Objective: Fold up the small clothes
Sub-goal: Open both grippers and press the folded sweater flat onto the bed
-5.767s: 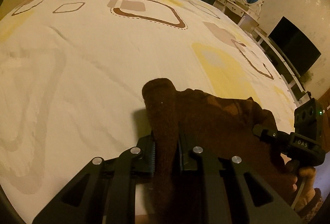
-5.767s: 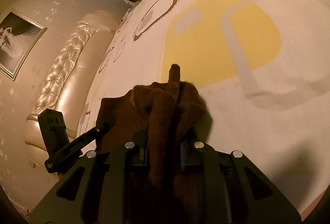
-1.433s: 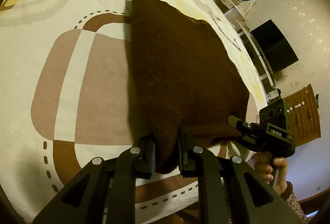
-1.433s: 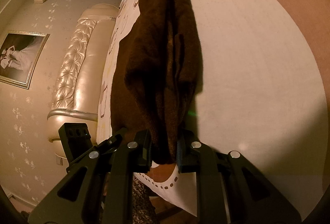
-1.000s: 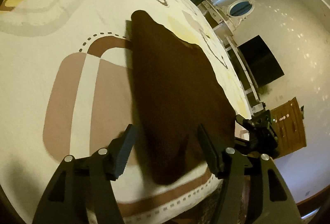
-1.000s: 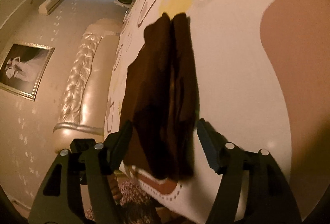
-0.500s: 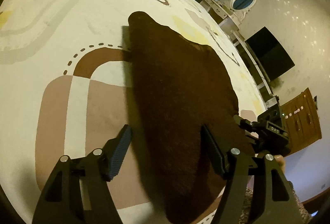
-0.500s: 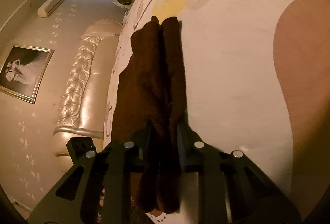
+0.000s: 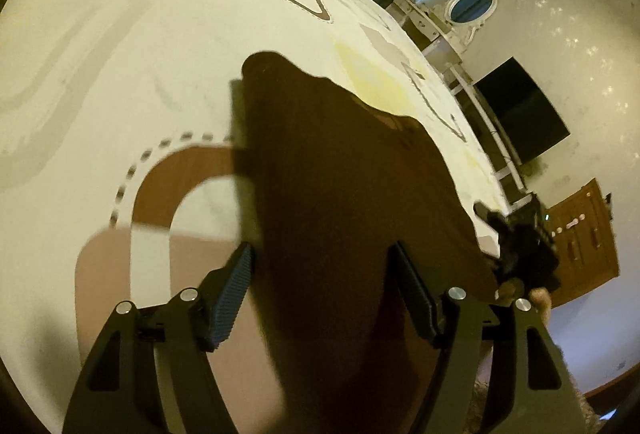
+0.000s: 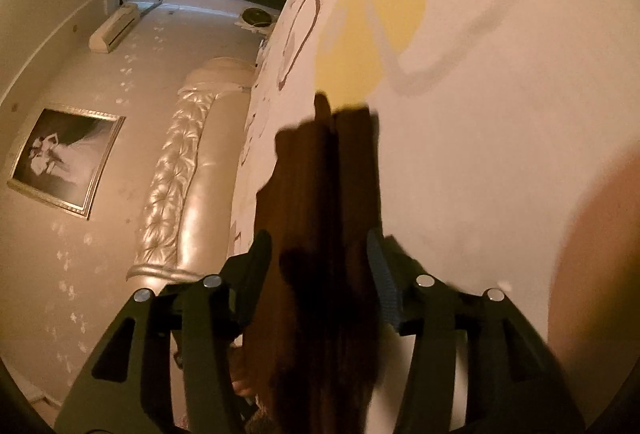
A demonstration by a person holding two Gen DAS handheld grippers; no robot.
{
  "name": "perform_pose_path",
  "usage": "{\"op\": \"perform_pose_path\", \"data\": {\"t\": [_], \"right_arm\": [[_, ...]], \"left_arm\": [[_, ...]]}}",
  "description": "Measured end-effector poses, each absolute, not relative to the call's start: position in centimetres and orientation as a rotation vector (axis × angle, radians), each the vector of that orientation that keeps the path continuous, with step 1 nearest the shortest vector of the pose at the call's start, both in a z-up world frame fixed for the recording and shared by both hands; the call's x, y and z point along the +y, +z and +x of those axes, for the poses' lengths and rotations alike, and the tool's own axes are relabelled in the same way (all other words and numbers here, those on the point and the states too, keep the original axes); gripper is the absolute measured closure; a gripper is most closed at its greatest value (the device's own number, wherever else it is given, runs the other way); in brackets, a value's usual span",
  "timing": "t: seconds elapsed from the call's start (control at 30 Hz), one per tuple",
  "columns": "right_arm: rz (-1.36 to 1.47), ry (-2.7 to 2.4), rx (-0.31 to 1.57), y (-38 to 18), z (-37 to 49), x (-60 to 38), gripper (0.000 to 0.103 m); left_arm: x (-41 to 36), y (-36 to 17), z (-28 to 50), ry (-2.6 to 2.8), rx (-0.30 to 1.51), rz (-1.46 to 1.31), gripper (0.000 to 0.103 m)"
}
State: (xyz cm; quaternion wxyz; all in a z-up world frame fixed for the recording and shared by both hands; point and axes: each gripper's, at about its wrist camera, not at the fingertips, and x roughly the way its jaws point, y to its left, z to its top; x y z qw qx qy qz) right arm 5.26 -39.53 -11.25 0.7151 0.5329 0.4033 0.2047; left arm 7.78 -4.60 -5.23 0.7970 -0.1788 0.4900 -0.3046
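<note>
- A moment ago both my grippers were pinching the near edge of the dark brown fuzzy garment (image 9: 352, 194); now neither pad presses on it, and the cloth lies spread flat on the cream bedsheet with brown and yellow outlined shapes (image 9: 100, 74).
- My left gripper (image 9: 324, 294) has pushed forward over the cloth and its jaws stand wide, the garment's near edge running between and beneath them without contact that I can see.
- My right gripper (image 10: 320, 274) snapped shut briefly on the folded edge and is now opening again; the brown cloth sits between its jaws, close to both pads, but they look clear of it.
- I judge this as a release after laying the garment down: one fold looks set, with a seam line visible down the middle in the right wrist view.
- The garment lies near the bed's edge, its far tip pointing up the sheet.
- From the left wrist view I can see my other gripper at the cloth's right corner, blurred.
</note>
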Motion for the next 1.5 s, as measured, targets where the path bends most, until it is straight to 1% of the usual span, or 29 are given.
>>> {"op": "perform_pose_path", "data": {"t": [0.07,0.1,0.13,0.17,0.23,0.33,0.57,0.7,0.77,0.83,1.0,1.1,1.13,1.17,1.23,1.3,1.33,1.5], "right_arm": [[1.198,0.449,0.894,-11.4,7.1,-39.7,0.054],[1.195,0.446,0.899,-11.4,7.7,-39.7,0.059],[1.172,0.433,0.911,-11.4,8.4,-39.5,0.078],[1.13,0.409,0.934,-11.5,9.1,-39.4,0.089],[1.115,0.381,0.963,-12.4,9.7,-39.7,0.091],[1.134,0.397,0.945,-13.0,9.8,-39.9,0.092],[1.136,0.411,0.93,-13.2,9.6,-40.0,0.092],[1.152,0.397,0.916,-12.9,8.5,-40.2,0.09],[1.172,0.387,0.91,-13.1,7.9,-40.7,0.09],[1.187,0.37,0.902,-13.0,7.1,-41.1,0.087],[1.203,0.354,0.894,-12.9,4.3,-41.3,0.082],[1.204,0.358,0.886,-12.6,2.7,-41.0,0.073],[1.208,0.358,0.88,-12.5,2.1,-40.8,0.068],[1.211,0.36,0.874,-12.3,1.8,-40.5,0.065],[1.213,0.368,0.864,-11.9,0.6,-40.1,0.054],[1.21,0.37,0.861,-11.5,-0.4,-39.8,0.047],[1.207,0.369,0.863,-11.4,-0.8,-39.7,0.044],[1.173,0.356,0.891,-10.4,-2.3,-38.8,0.036]], "left_arm": [[-5.0,-5.3,8.4,-0.645,1.055,-0.387,0.032],[-5.1,-5.3,8.5,-0.643,1.056,-0.389,0.03],[-5.2,-5.3,8.6,-0.64,1.055,-0.388,0.029],[-5.4,-5.3,8.6,-0.64,1.053,-0.375,0.029],[-5.6,-5.4,8.5,-0.639,1.048,-0.345,0.029],[-5.9,-5.5,8.2,-0.639,1.034,-0.298,0.029],[-6.6,-5.4,8.1,-0.626,1.022,-0.248,0.029],[-6.9,-5.2,8.3,-0.617,1.022,-0.234,0.029],[-7.0,-5.2,8.2,-0.615,1.027,-0.233,0.027],[-7.3,-5.1,8.1,-0.618,1.033,-0.234,0.022],[-7.7,-4.8,7.2,-0.61,1.033,-0.198,0.02],[-7.5,-4.8,6.7,-0.603,1.042,-0.209,0.019],[-7.4,-4.8,6.5,-0.601,1.046,-0.213,0.019],[-7.3,-4.7,6.2,-0.6,1.05,-0.216,0.019],[-7.2,-4.7,5.7,-0.597,1.058,-0.22,0.019],[-7.1,-4.6,5.0,-0.594,1.067,-0.219,0.019],[-7.1,-4.6,4.7,-0.593,1.07,-0.219,0.019],[-6.5,-4.5,2.1,-0.575,1.079,-0.211,0.018]]}}
